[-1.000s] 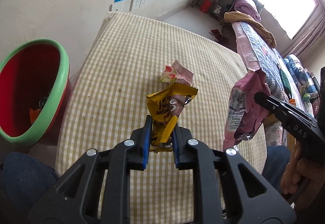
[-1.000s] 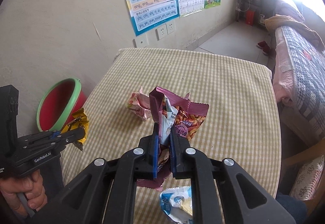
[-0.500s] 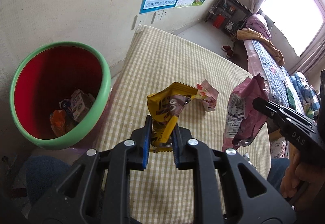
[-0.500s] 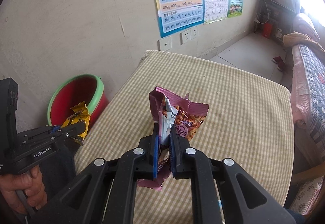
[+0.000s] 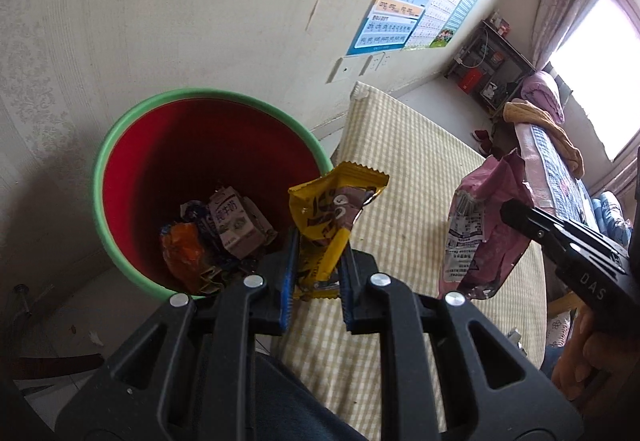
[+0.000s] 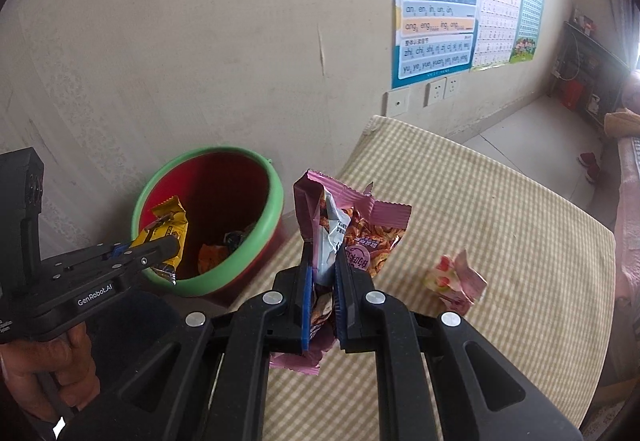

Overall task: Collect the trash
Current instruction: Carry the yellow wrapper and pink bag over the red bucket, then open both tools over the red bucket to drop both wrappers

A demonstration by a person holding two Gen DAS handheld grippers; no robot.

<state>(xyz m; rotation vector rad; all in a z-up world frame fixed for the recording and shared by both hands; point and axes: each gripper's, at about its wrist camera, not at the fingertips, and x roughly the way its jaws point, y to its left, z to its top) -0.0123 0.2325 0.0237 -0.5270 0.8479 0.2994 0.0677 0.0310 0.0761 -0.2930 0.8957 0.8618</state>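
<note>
My left gripper (image 5: 316, 265) is shut on a yellow snack wrapper (image 5: 332, 201), held at the near rim of the red bucket with a green rim (image 5: 120, 145). Several wrappers and a small carton (image 5: 232, 225) lie in the bucket's bottom. My right gripper (image 6: 320, 273) is shut on a pink snack bag (image 6: 360, 229), over the left edge of the checked table (image 6: 500, 225). In the right wrist view the left gripper (image 6: 160, 245) holds the yellow wrapper (image 6: 168, 221) over the bucket (image 6: 240, 269). A small pink wrapper (image 6: 456, 281) lies on the table.
The bucket stands on the floor between the wall and the table's left edge. Posters (image 6: 436, 9) and wall sockets (image 6: 440, 91) are on the wall behind. A bed with bedding (image 5: 560, 161) lies beyond the table, and shelves (image 5: 492, 69) stand in the far corner.
Both grippers have swung left from over the table toward the bucket, each still holding its wrapper. The bucket now fills the middle of the left wrist view.
</note>
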